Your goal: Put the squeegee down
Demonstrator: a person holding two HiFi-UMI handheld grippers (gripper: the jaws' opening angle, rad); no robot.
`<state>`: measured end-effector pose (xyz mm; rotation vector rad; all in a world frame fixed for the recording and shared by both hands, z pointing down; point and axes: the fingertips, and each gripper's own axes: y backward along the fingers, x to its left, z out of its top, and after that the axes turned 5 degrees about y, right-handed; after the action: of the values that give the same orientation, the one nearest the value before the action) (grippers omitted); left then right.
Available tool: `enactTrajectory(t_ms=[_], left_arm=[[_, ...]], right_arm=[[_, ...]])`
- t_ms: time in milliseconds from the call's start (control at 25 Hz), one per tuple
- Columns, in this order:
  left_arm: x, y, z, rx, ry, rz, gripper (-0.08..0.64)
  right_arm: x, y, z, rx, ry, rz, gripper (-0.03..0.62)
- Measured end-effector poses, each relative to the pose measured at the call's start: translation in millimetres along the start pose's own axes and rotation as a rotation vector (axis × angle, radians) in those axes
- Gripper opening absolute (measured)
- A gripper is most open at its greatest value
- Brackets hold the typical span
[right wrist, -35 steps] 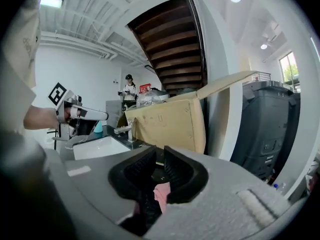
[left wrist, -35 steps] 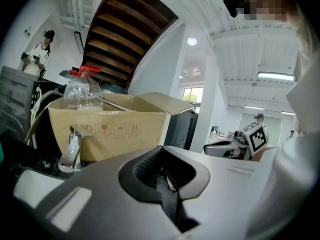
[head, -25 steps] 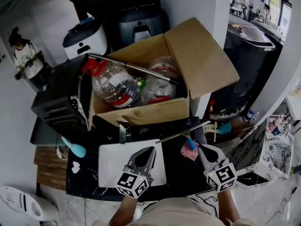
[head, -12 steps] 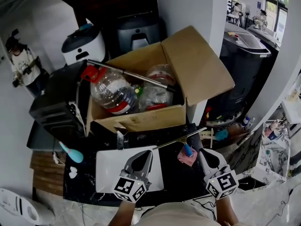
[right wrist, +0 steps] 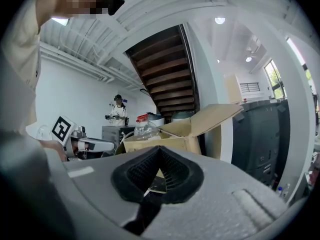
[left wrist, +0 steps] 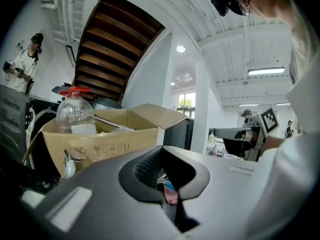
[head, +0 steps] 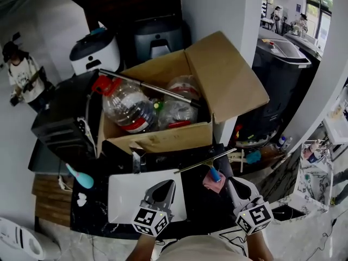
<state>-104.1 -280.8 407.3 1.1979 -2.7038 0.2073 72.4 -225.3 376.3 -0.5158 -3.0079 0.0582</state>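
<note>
Between cardboard box (head: 163, 137) and right claw (head: 230, 181) runs the squeegee (head: 215, 173).

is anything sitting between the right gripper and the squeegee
Nothing visible does. The right gripper, jaws shut, has its tip just beside the blue handle of the squeegee, with no object in the gap. The pink cloth lies under the handle, not between them.
</note>
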Motion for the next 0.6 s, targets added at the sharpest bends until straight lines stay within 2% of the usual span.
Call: enactTrajectory(t_ms=[600], left_arm=[[3.1,-2.6,-9.4,0.025,-0.002,-0.005,0.015]], right_arm=[[-4.0,4.1,-13.5,0.007,-0.106,0.005,0.002]])
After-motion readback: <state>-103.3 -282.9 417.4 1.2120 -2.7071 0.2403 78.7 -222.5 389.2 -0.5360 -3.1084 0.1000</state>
